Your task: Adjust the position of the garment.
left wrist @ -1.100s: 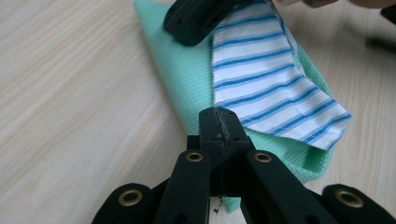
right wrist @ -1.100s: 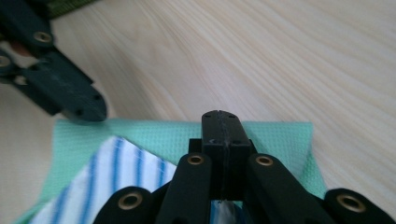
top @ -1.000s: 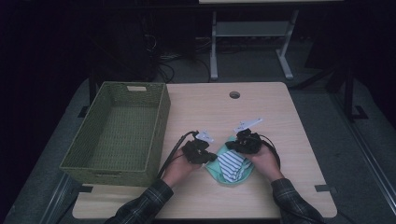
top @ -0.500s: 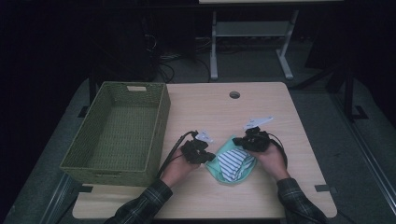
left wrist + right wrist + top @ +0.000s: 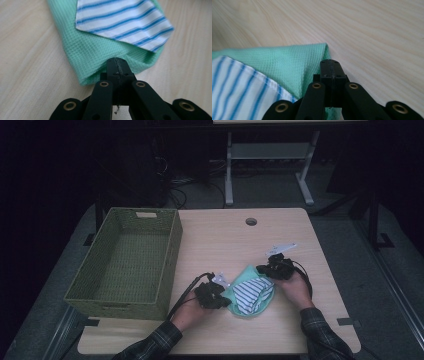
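A mint green waffle cloth (image 5: pixel 247 271) lies on the wooden table (image 5: pixel 225 240) near its front edge, and a white cloth with blue stripes (image 5: pixel 253 293) rests on top of it. My left gripper (image 5: pixel 223 298) is shut on the green cloth's (image 5: pixel 95 50) folded left edge; its closed jaws pinch the fold just below the striped cloth (image 5: pixel 120 17). My right gripper (image 5: pixel 263 270) is shut on the green cloth's (image 5: pixel 287 60) far right corner, with the striped cloth (image 5: pixel 234 85) just left of the jaws. The cloth spans between the two hands.
A green woven basket (image 5: pixel 172 255) stands empty on the left part of the table, close to my left hand. A round cable hole (image 5: pixel 251 221) sits near the table's far edge. Bare wood stretches behind and to the right of the cloth.
My right gripper has moved to the right and a little away from the left one, drawing the green cloth out wider. The left gripper has stayed put.
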`<act>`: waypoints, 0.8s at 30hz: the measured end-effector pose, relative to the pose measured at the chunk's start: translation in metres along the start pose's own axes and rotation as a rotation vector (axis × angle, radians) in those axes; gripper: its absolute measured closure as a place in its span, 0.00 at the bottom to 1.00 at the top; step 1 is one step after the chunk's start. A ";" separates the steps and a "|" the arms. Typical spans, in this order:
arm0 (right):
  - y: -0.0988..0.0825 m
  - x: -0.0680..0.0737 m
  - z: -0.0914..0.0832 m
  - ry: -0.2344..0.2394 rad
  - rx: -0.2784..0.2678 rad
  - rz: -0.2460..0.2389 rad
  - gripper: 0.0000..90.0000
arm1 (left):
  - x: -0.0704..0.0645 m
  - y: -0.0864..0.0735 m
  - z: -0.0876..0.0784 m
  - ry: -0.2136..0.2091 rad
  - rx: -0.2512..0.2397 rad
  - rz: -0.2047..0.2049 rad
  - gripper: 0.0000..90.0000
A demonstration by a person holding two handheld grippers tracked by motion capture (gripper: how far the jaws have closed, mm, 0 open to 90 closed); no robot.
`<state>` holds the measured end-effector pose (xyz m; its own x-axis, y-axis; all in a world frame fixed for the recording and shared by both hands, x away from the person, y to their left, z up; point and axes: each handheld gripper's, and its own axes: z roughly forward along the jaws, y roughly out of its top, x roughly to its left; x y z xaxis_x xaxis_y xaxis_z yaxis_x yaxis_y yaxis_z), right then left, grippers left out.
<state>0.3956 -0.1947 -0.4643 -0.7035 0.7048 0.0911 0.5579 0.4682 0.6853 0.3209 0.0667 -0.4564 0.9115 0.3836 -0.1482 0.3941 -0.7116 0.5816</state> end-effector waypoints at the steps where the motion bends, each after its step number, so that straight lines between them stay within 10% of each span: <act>1: -0.001 0.000 0.002 -0.003 0.011 -0.001 1.00 | 0.000 0.000 0.000 0.001 0.000 -0.001 1.00; 24: -0.025 0.006 -0.022 -0.007 0.044 0.002 1.00 | 0.029 0.009 -0.002 0.117 0.028 -0.018 1.00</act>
<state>0.3673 -0.2137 -0.4646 -0.6996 0.7092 0.0872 0.5779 0.4897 0.6529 0.3509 0.0723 -0.4535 0.8847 0.4618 -0.0631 0.4151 -0.7192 0.5572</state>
